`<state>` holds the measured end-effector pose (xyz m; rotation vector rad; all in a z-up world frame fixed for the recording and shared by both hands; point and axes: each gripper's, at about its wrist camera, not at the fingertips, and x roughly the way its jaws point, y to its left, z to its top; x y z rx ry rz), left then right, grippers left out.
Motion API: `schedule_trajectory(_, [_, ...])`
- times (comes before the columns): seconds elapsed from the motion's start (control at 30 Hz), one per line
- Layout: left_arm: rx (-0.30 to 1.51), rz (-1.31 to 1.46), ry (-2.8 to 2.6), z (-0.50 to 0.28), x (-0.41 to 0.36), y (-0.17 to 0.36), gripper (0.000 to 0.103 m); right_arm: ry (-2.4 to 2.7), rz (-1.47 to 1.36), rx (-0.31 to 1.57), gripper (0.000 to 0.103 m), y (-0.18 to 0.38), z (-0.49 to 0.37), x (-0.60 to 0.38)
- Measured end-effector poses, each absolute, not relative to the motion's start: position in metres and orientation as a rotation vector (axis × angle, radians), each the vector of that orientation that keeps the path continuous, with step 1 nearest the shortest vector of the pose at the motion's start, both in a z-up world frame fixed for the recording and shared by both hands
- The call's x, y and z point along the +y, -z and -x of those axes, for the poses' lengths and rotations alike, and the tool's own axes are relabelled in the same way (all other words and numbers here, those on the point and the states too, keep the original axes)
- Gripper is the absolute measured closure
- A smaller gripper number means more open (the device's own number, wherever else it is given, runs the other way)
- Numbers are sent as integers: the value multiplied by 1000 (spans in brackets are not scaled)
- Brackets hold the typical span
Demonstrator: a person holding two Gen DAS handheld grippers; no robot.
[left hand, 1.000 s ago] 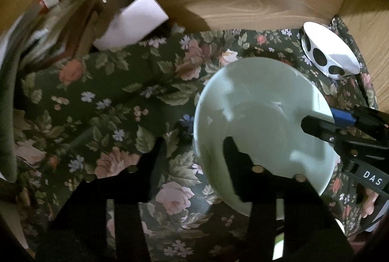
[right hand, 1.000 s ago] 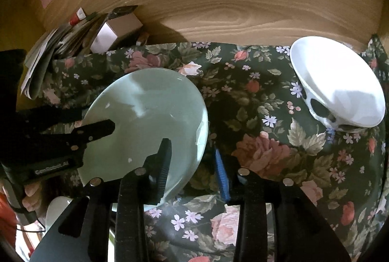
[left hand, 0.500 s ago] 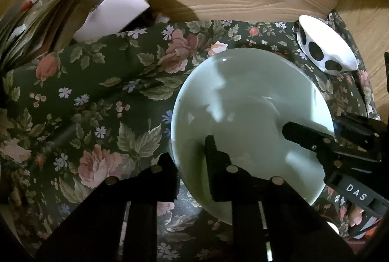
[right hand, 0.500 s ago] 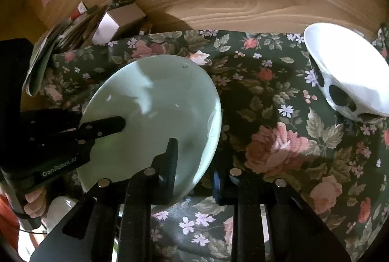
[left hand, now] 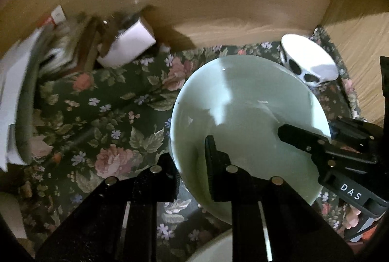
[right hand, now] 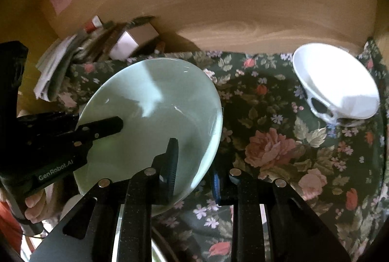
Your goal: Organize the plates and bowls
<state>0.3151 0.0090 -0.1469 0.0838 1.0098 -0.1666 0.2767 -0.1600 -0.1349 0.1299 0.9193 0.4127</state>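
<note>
**A:** Biggest thing first: the floral tablecloth (right hand: 279, 147) covers the whole surface, wood wall behind it. The pale green plate (left hand: 248, 116) sits over the cloth's left-middle, tilted, and it looks raised off the cloth rather than resting on it.

**B:** Who's got it?

**A:** Both. The left gripper (left hand: 192, 164) is clamped tight on the plate's near-left rim, one finger over the face, one under. The right gripper (right hand: 194, 164) pinches the near-right rim the same way. Neither hand is nearer, so they sit on opposite sides of the rim.

**B:** And the bowl?

**A:** The white bowl with black spots (right hand: 335, 84) is at the far right corner, well apart from the plate, looks empty. Plate's empty too. So any move toward the bowl goes rightward, past the right gripper's side.

**B:** Clutter?

**A:** Papers and a small box (left hand: 128, 48) far left, blurry.
</note>
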Motion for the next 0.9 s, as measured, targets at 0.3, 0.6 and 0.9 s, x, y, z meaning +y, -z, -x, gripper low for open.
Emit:
schedule_trajectory(0.3, [941,-56,154,-281,19,114,85,-427,-111,841,81,102,-246,-153])
schedule_trajectory(0.6, [897,-29,125,-242,34,95,85,-453,-90,794,81,86,-217,-138])
schedule_trajectory(0.9, [876,-1,85,-204,54,88,85,-505,-72,772,81,80,-194,-114])
